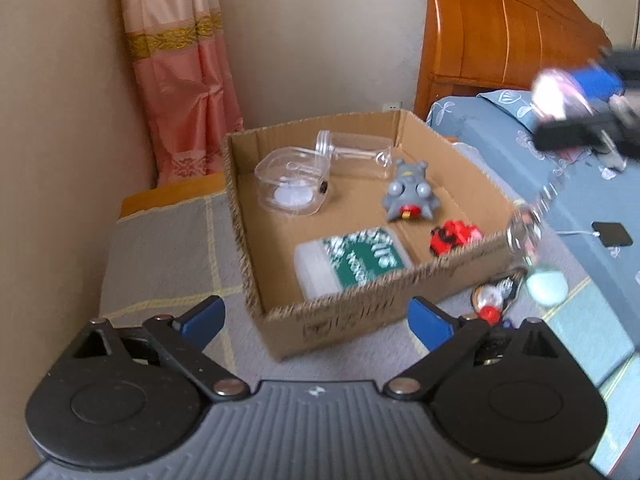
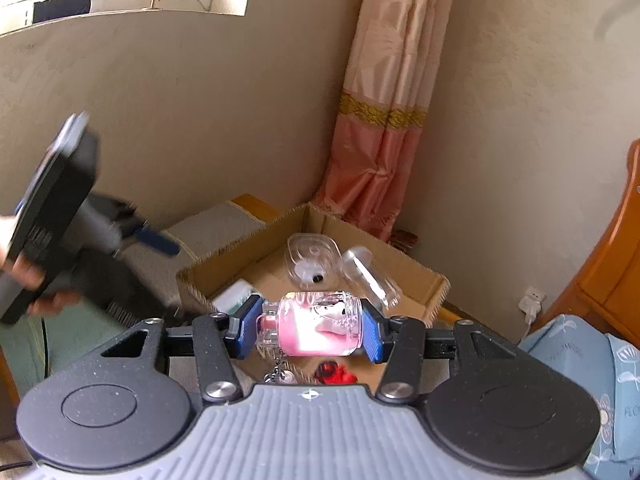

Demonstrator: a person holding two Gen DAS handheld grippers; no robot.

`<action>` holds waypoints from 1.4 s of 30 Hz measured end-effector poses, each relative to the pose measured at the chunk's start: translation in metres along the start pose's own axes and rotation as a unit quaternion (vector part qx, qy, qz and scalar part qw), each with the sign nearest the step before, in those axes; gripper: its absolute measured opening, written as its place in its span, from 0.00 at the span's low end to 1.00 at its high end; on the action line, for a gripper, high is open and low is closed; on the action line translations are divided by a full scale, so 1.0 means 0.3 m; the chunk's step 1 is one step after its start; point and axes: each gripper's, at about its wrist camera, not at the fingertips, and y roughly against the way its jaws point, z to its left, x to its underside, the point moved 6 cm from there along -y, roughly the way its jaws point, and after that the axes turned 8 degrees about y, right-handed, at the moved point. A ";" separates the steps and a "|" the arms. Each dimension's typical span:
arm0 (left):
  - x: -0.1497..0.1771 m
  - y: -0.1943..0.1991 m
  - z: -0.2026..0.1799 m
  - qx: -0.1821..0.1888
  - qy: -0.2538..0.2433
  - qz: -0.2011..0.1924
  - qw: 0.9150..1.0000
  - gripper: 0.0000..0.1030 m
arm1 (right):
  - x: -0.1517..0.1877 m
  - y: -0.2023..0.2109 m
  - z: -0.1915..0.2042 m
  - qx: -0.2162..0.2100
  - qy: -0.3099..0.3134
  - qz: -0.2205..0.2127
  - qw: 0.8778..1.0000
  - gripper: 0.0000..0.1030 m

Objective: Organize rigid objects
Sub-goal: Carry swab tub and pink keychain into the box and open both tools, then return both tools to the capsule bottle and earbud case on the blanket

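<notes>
Right claw (image 2: 311, 334) pinching pink jar (image 2: 316, 330); left claw (image 1: 316, 322) spread. Cardboard box (image 1: 360, 300) on grey cover (image 1: 168, 256), pink curtain (image 1: 180, 80) in corner.

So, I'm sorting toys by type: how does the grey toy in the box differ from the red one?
The grey toy is bigger and rounded, near the box's middle; the red toy is smaller and blocky, against the near wall. Both lie loose on the floor of the cardboard box.

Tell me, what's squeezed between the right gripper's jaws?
A clear jar with pink inside and a little white figure, lying sideways between the right gripper jaws. The right wrist view shows it.
</notes>
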 end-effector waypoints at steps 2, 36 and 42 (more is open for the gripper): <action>0.023 0.017 0.016 -0.008 0.005 -0.005 1.000 0.95 | -0.034 -0.032 0.003 -0.004 0.006 0.000 1.000 0.54; 0.199 0.111 0.218 -0.060 0.115 -0.023 0.991 0.95 | -0.141 -0.371 0.174 -0.050 0.004 0.042 0.998 1.00; 0.208 0.113 0.191 -0.058 0.109 -0.019 0.992 0.95 | -0.014 -0.303 0.210 -0.031 -0.023 0.056 0.998 1.00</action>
